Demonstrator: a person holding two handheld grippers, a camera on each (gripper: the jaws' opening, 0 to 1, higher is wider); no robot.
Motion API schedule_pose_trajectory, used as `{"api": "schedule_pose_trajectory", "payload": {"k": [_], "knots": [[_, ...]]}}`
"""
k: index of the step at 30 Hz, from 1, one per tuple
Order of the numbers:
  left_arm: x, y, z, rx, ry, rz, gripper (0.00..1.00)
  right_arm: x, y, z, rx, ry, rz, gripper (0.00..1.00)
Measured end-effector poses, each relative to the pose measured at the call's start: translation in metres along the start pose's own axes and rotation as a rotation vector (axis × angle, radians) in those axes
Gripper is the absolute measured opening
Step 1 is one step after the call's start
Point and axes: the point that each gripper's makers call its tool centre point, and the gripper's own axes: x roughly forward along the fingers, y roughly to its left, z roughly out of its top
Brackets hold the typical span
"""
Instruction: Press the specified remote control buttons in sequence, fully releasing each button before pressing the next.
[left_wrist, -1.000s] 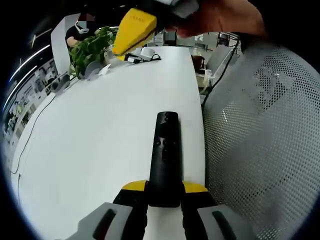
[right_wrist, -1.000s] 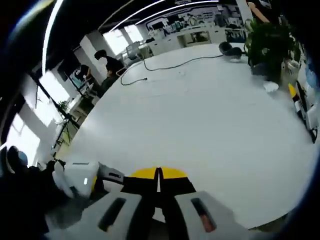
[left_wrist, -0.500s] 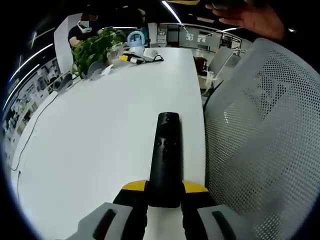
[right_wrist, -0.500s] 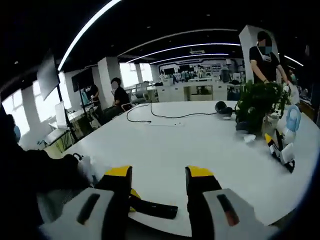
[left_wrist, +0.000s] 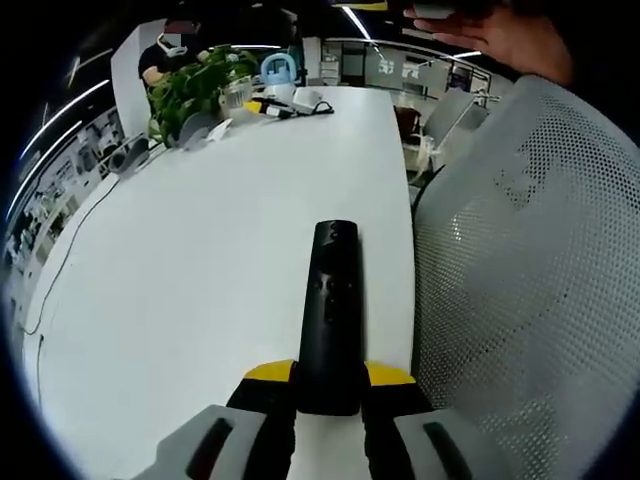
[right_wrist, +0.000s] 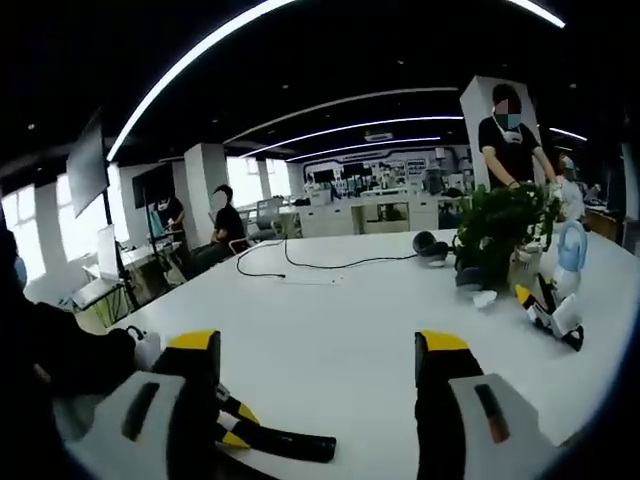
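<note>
A slim black remote control (left_wrist: 330, 310) points away from me over the white table (left_wrist: 200, 280), buttons facing up. My left gripper (left_wrist: 328, 377) is shut on its near end, a yellow-tipped jaw on each side. In the right gripper view the same remote (right_wrist: 290, 443) lies low in the picture, with the left gripper (right_wrist: 232, 432) holding it from the left. My right gripper (right_wrist: 318, 345) hovers above it, open wide with nothing between its jaws. A hand (left_wrist: 510, 35) shows at the top of the left gripper view.
A white mesh chair (left_wrist: 520, 280) stands against the table's right edge. A potted plant (right_wrist: 500, 225), headphones (right_wrist: 430, 243), a black cable (right_wrist: 300, 265) and small items (right_wrist: 545, 305) sit at the table's far end. A person (right_wrist: 505, 130) stands behind the plant; others sit farther off.
My right gripper went from shut to wide open and its view tilted up from the table to the room. The left gripper kept its hold on the remote, almost still.
</note>
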Motion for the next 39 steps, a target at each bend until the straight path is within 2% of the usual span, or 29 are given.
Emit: {"api": "schedule_pose_trajectory", "payload": {"k": [2,5,8,10,11,12,15,22,30,39], "knots": [[0.0,0.0,-0.001,0.009,0.007,-0.007,0.24,0.0,-0.002,0.002,0.007,-0.013,-0.012,0.9],[-0.001,0.002,-0.001,0.016,0.018,-0.013,0.24,-0.001,0.0,0.005,0.006,-0.028,0.004,0.9],[-0.001,0.007,-0.002,0.011,0.054,-0.007,0.24,0.002,0.007,0.002,-0.005,-0.007,0.031,0.89],[-0.002,0.012,-0.003,-0.012,0.067,-0.021,0.24,0.002,0.009,0.0,-0.024,0.002,0.036,0.87],[-0.003,0.015,-0.003,-0.067,0.064,-0.037,0.24,0.002,0.009,0.0,-0.025,0.003,0.04,0.85],[-0.004,0.019,-0.004,-0.076,0.072,-0.031,0.24,0.001,0.011,0.0,-0.024,0.002,0.047,0.83],[-0.006,0.031,-0.008,-0.02,0.11,-0.014,0.23,0.002,0.012,0.0,-0.027,0.003,0.049,0.83],[-0.005,0.048,-0.008,0.016,0.143,-0.012,0.23,0.003,0.01,-0.006,-0.025,0.035,0.042,0.8],[-0.004,0.072,-0.005,0.0,0.169,0.003,0.23,0.005,0.009,-0.012,-0.009,0.066,0.046,0.83],[-0.006,0.114,0.002,0.038,0.199,0.077,0.23,0.007,0.011,-0.016,-0.023,0.085,0.051,0.83]]}}
